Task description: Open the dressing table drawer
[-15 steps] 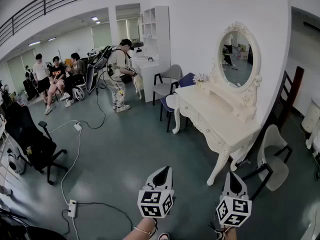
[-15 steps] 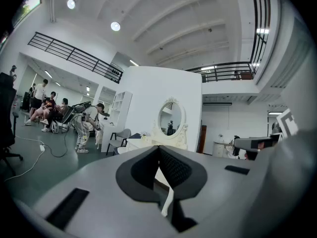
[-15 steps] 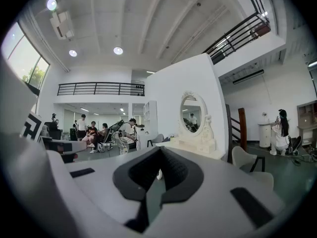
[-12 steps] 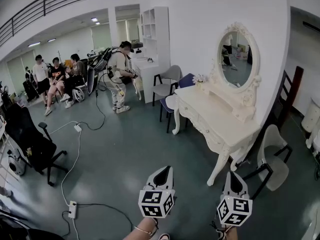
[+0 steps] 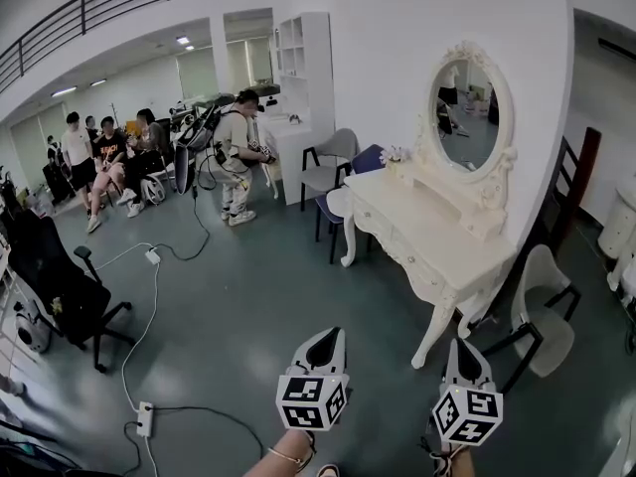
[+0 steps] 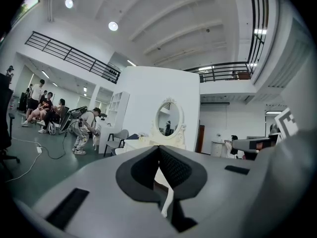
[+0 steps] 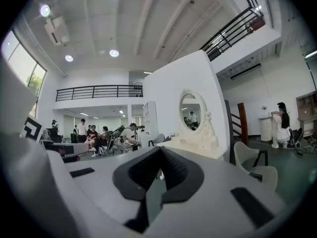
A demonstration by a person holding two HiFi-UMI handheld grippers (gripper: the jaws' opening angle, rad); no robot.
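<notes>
The white dressing table with its oval mirror stands against the right wall, its drawer fronts facing the room. Both grippers are held low in the head view, well short of the table. My left gripper points level, shut with nothing in it. My right gripper is beside it, nearer the table's front leg, also shut and empty. In the left gripper view the jaws meet, with the table far beyond. The right gripper looks toward the mirror.
A grey chair and a blue chair stand at the table's far end, a white chair at its near right. A black office chair, a floor cable with a power strip and several people are to the left.
Both grippers sit a touch lower in the head view and the room has shifted slightly. The standing person at the back has moved a little.
</notes>
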